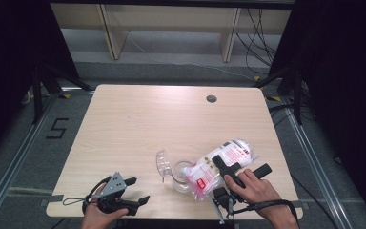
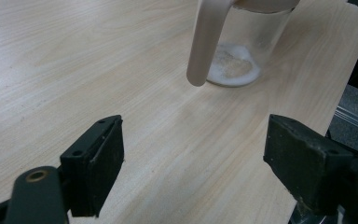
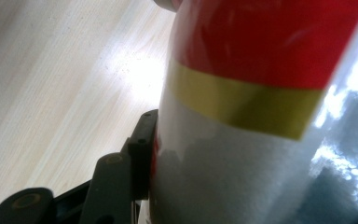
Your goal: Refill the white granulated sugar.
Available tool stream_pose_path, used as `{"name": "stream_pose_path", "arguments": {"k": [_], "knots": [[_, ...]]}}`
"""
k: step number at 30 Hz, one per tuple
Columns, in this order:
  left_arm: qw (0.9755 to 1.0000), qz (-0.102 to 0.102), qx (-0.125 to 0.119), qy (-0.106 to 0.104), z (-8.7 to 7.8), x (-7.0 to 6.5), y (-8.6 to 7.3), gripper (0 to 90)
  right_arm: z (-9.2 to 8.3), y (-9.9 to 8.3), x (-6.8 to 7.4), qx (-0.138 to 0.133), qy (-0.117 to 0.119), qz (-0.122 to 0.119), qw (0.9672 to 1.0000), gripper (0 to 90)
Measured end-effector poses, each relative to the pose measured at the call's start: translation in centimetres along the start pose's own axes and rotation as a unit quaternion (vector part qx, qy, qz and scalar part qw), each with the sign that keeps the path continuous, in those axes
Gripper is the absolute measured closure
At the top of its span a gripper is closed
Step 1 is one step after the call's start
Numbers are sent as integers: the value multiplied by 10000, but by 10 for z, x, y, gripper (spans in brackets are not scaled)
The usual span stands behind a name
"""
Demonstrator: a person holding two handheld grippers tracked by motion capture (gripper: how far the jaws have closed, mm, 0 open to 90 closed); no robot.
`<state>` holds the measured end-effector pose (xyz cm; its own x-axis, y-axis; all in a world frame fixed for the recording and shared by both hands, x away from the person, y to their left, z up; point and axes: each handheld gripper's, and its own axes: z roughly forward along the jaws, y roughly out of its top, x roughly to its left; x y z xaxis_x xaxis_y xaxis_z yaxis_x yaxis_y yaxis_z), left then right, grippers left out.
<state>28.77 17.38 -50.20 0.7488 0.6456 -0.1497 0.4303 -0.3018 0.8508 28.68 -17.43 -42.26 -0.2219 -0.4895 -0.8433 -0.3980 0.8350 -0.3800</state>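
Pale wood tabletop [image 1: 138,124] is filling the high view, with dark curtains either side. I am holding a clear bag of white grains with red print [image 1: 221,164] in the right gripper [image 1: 228,172], tipping its mouth over a glass jar [image 1: 182,177] near the front edge. A clear lid [image 1: 162,163] is lying just beside the jar. The left gripper [image 1: 133,193] is waiting apart, jaws spread, holding nothing.

Left gripper view: the jaws are standing wide over bare wood; the jar [image 2: 242,46] beyond is holding a thin layer of white grains.

Right gripper view: the bag [image 3: 261,116] is pressing against the one jaw I can see.

Nothing is steadying the jar, so I judge the bag could nudge it over or spill grains outside the rim.
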Motion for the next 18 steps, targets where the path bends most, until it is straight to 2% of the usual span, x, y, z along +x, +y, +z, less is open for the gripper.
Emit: {"name": "stream_pose_path", "arguments": {"k": [3, 6, 18], "knots": [[9999, 58, 63, 56, -1, 1, 0, 197, -1, -1, 1, 41, 12, 125, 9999, 544], [10000, 64, 54, 51, -1, 1, 0, 197, 0, -1, -1, -30, 16, -9, 10000, 545], [9999, 71, 56, 49, -1, 1, 0, 197, 0, -1, 1, 26, 29, 71, 10000, 547]]}}
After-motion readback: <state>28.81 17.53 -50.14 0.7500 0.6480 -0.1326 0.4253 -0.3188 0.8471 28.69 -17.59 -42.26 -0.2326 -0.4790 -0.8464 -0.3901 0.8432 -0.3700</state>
